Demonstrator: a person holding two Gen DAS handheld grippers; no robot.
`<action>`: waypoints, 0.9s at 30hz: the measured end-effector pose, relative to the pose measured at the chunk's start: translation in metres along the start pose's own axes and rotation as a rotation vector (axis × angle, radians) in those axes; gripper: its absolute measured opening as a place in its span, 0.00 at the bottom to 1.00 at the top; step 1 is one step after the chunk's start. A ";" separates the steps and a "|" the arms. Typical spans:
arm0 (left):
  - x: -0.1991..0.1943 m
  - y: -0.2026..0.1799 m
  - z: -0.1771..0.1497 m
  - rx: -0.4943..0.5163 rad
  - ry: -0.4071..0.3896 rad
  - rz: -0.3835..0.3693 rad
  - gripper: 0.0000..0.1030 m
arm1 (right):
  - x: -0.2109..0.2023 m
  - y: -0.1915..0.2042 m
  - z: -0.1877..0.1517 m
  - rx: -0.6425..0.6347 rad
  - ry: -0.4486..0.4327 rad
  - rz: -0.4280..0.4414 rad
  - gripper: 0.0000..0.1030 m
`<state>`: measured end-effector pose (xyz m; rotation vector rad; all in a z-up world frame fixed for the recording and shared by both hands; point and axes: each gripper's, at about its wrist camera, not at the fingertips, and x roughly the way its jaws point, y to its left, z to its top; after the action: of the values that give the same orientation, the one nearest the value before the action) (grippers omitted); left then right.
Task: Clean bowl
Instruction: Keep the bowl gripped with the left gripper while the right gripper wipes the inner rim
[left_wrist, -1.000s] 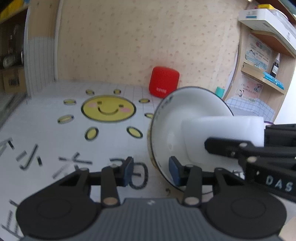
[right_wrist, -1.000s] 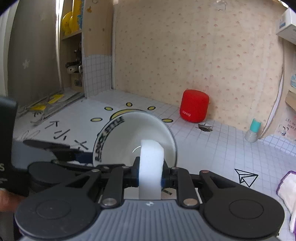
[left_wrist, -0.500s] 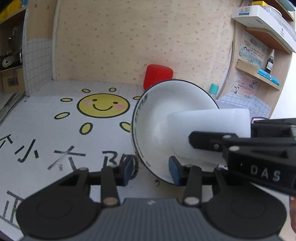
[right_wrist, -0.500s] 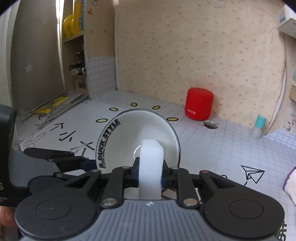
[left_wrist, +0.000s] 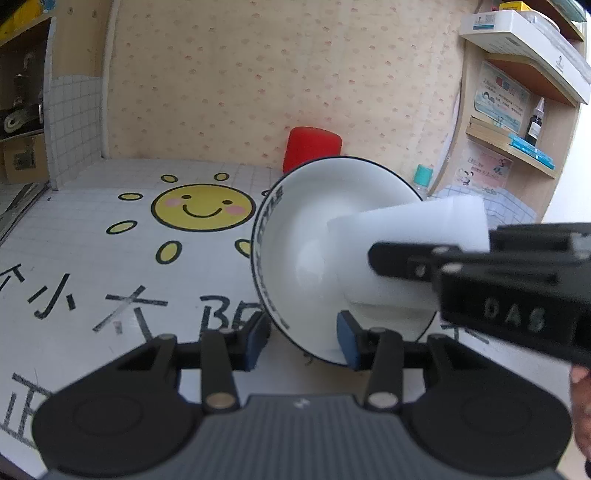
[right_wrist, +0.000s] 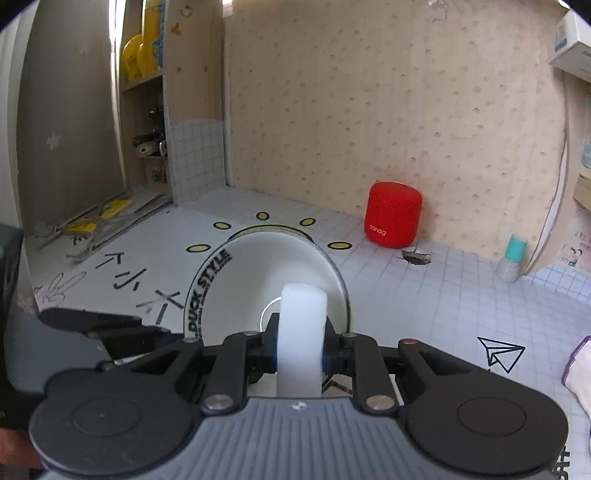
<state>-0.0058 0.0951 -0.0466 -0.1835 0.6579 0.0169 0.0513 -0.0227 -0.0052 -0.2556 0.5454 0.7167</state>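
A white bowl (left_wrist: 314, 236) with a black rim and black lettering is tilted on its side, its opening facing right. My left gripper (left_wrist: 301, 338) is shut on the bowl's lower rim. My right gripper (right_wrist: 299, 349) is shut on a white sponge block (right_wrist: 303, 325), whose end is inside the bowl (right_wrist: 266, 280). In the left wrist view the sponge (left_wrist: 406, 240) reaches into the bowl from the right, held by the right gripper's black fingers (left_wrist: 402, 258).
A red cylindrical speaker (right_wrist: 393, 218) stands by the back wall. A small teal-capped bottle (right_wrist: 511, 258) stands at the right. A cloth (right_wrist: 580, 373) lies at the far right edge. Shelves (left_wrist: 517, 147) stand on the right, a cabinet (right_wrist: 144, 129) on the left.
The bowl and both grippers have lifted and shifted together over the mat. The sponge's end has moved slightly inside the bowl.
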 end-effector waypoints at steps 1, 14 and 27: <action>0.000 0.001 0.001 0.003 -0.001 0.011 0.39 | 0.000 0.001 0.000 -0.009 0.004 0.002 0.18; 0.002 0.004 0.009 0.069 -0.043 0.054 0.37 | -0.002 -0.003 -0.002 -0.008 0.015 -0.014 0.18; 0.009 0.018 0.010 -0.013 -0.012 0.008 0.34 | -0.006 0.000 0.001 -0.005 0.004 -0.007 0.18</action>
<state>0.0062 0.1139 -0.0475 -0.1931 0.6467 0.0300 0.0480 -0.0253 -0.0012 -0.2637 0.5458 0.7109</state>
